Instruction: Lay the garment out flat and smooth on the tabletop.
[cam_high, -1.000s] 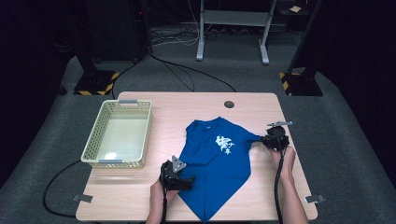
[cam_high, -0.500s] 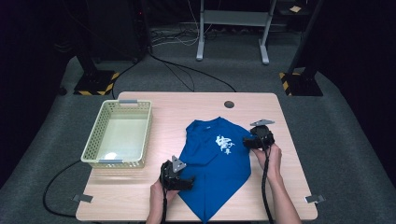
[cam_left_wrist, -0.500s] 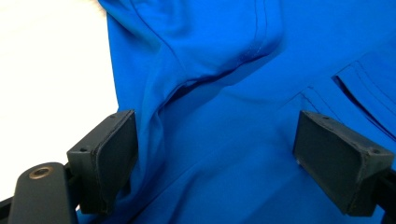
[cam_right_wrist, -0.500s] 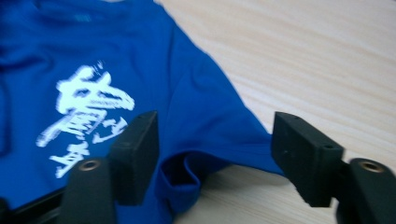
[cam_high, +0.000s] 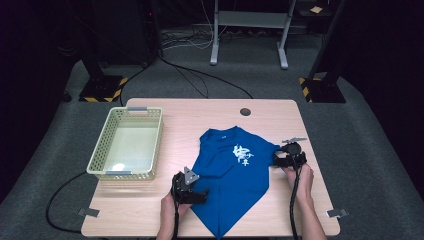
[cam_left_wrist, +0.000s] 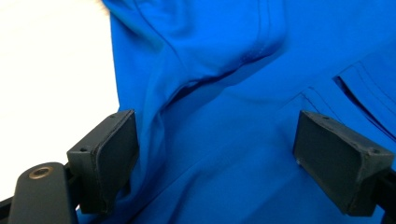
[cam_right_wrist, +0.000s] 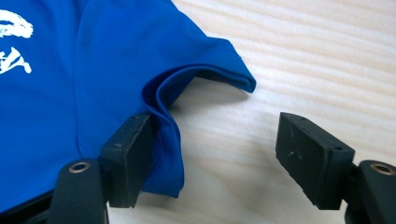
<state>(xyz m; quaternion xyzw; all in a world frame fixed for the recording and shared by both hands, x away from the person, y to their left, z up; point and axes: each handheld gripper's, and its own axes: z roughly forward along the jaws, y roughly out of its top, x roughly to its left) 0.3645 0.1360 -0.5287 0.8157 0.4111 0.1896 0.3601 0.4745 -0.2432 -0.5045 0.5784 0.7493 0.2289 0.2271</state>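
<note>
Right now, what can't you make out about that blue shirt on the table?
- Blue shirt, high view: white print too small to read.
- Left gripper view: collar and hem cut off by the edges.
- Right gripper view: print cut by the left edge; sleeve fold hides its underside.

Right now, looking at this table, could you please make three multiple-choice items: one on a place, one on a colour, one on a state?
1. The basket stands where from the shirt?
A left
B right
C on top of it

2. The shirt's colour?
A red
B blue
C green

3. The right gripper is:
A shut on the sleeve
B open at the sleeve's edge
C inside the basket

Answers: 1 A, the high view shows the basket left of the shirt; 2 B, the cloth is blue with white print; 3 B, its jaws have just been opening and stand apart.
</note>
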